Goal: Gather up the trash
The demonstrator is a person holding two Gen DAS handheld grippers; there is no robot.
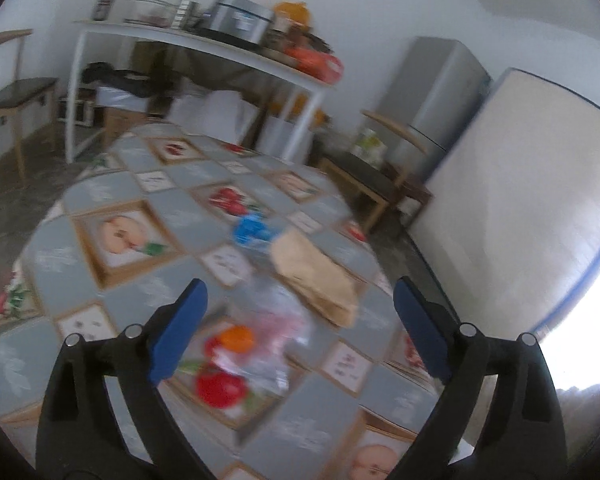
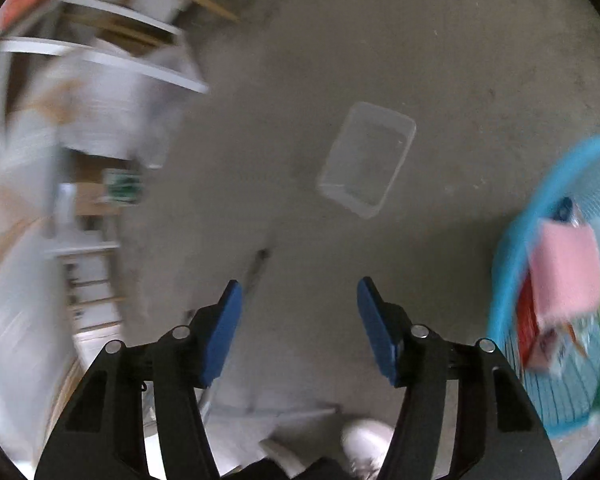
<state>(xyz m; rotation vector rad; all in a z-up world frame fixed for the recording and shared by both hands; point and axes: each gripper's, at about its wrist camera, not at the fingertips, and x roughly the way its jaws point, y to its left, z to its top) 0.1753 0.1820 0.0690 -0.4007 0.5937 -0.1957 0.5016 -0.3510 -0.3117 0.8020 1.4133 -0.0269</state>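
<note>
While both tongs (image 1: 300, 300) (image 2: 298, 300) gape empty | blue basket (image 2: 512, 248) holds pink packet (image 2: 564, 272) | clear tub (image 2: 366, 160) empty

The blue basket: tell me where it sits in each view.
Left wrist view: the blue basket is not in it; this camera looks across the patterned tablecloth.
Right wrist view: at the right edge, on the floor, blue basket with a pink packet inside.
Shared landmark: the white shelf frame, though blurred in both.

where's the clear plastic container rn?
Right wrist view: the clear rectangular plastic container lies on the bare concrete floor, ahead of the open fingers, left of the blue mesh basket.
</note>
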